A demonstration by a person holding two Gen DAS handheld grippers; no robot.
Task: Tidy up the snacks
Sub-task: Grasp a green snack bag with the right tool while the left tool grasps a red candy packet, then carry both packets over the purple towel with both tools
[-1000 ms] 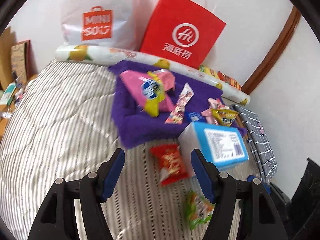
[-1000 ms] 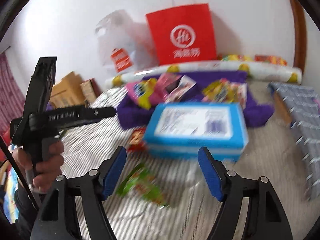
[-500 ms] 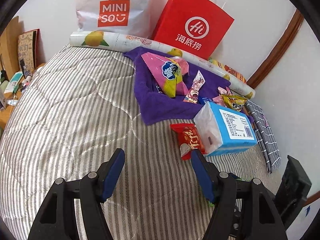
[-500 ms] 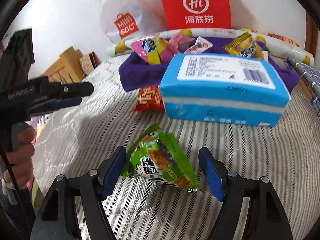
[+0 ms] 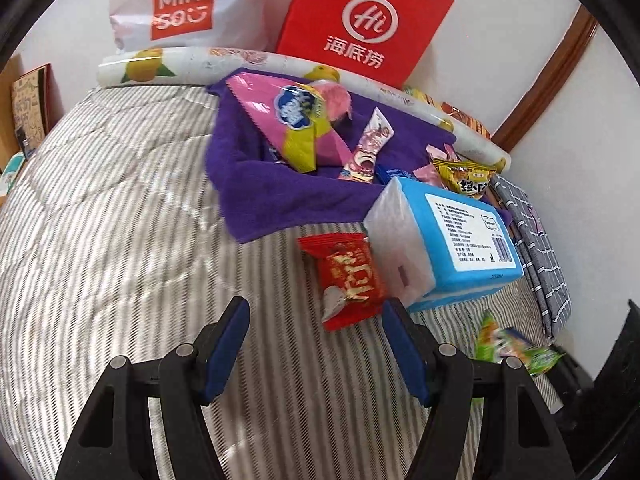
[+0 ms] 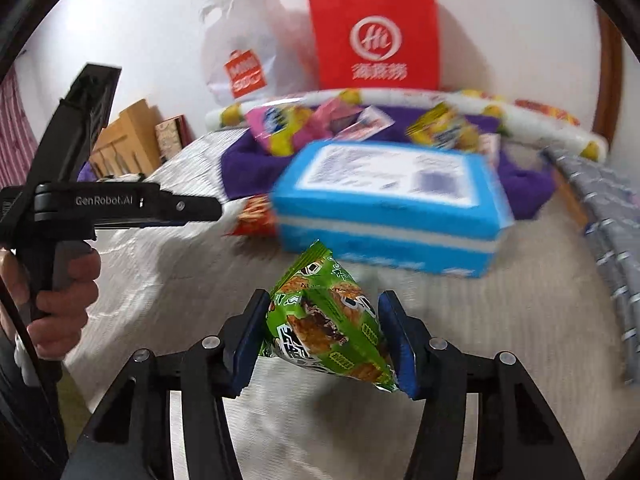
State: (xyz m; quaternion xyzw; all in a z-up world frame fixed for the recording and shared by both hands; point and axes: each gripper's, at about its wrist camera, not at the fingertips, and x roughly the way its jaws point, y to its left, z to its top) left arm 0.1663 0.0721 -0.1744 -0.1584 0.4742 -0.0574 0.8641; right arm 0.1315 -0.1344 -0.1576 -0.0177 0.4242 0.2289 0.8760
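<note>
My right gripper (image 6: pixel 324 320) is shut on a green snack packet (image 6: pixel 326 320) and holds it above the striped bed cover; the packet also shows in the left wrist view (image 5: pixel 516 348). My left gripper (image 5: pixel 316 336) is open and empty, just short of a red snack packet (image 5: pixel 350 280) lying on the bed beside a blue tissue pack (image 5: pixel 452 240). Behind them a purple towel (image 5: pixel 280 200) holds a pink and yellow bag (image 5: pixel 288 120), a slim pink packet (image 5: pixel 366 148) and a yellow packet (image 5: pixel 464 176).
A red paper bag (image 5: pixel 360 28) and a white Miniso bag (image 5: pixel 180 8) lean on the wall behind a rolled fruit-print mat (image 5: pixel 180 68). A grey checked cloth (image 5: pixel 536 256) lies at the bed's right edge. Boxes (image 6: pixel 132 140) stand to the left.
My right gripper has closed on the green packet and lifted it off the bed. My left gripper has moved closer to the red packet and stays open.
</note>
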